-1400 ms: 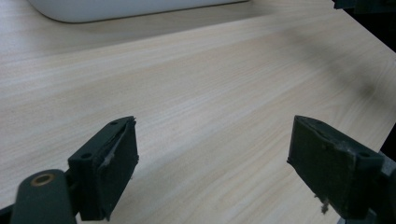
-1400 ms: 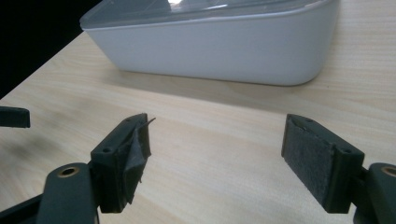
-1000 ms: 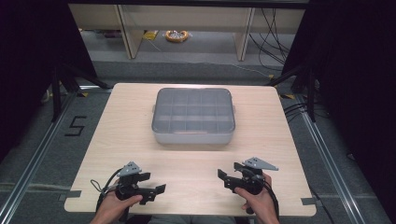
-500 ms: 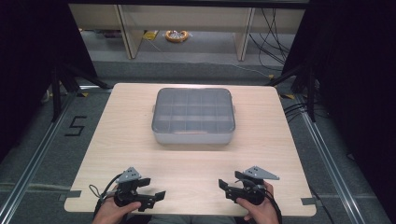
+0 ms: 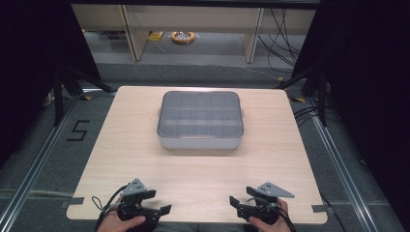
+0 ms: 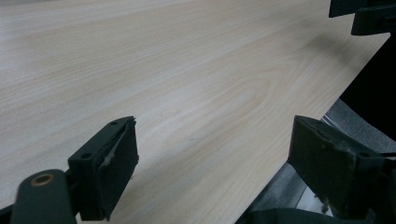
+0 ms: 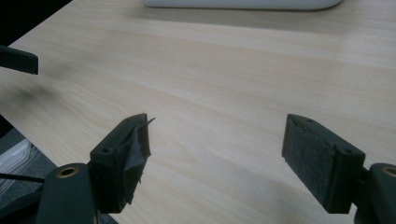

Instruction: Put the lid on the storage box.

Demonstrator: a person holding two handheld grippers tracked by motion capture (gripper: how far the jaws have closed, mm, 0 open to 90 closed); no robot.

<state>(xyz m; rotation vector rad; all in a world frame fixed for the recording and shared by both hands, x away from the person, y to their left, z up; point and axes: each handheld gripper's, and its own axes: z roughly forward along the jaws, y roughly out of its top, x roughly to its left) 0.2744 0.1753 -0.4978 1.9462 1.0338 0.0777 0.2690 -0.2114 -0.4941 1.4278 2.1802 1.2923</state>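
At six o'clock on the wooden table (image 5: 145, 145), close to the near edge, both grippers sit low in the person's hands: the left gripper (image 5: 153, 202) toward seven o'clock and the right gripper (image 5: 241, 202) toward five. Each has its jaws spread wide with nothing between them, and each gripper view looks past bare pads at plain wood. The thing nearest to them, a grey compartment box (image 5: 199, 121) with a clear lid, lies flat at the table's centre, well apart from both tools at about twelve o'clock from them; its near wall (image 7: 243, 3) edges into the top of the right gripper view. The work looks barely begun, most likely an approach to the box. To do it well, I would bring both grippers forward together, keeping the jaws open and level with the tabletop, and come in at the box's short sides, at three and nine o'clock, so that the lid is not pushed askew. Whether the lid is latched cannot be told.
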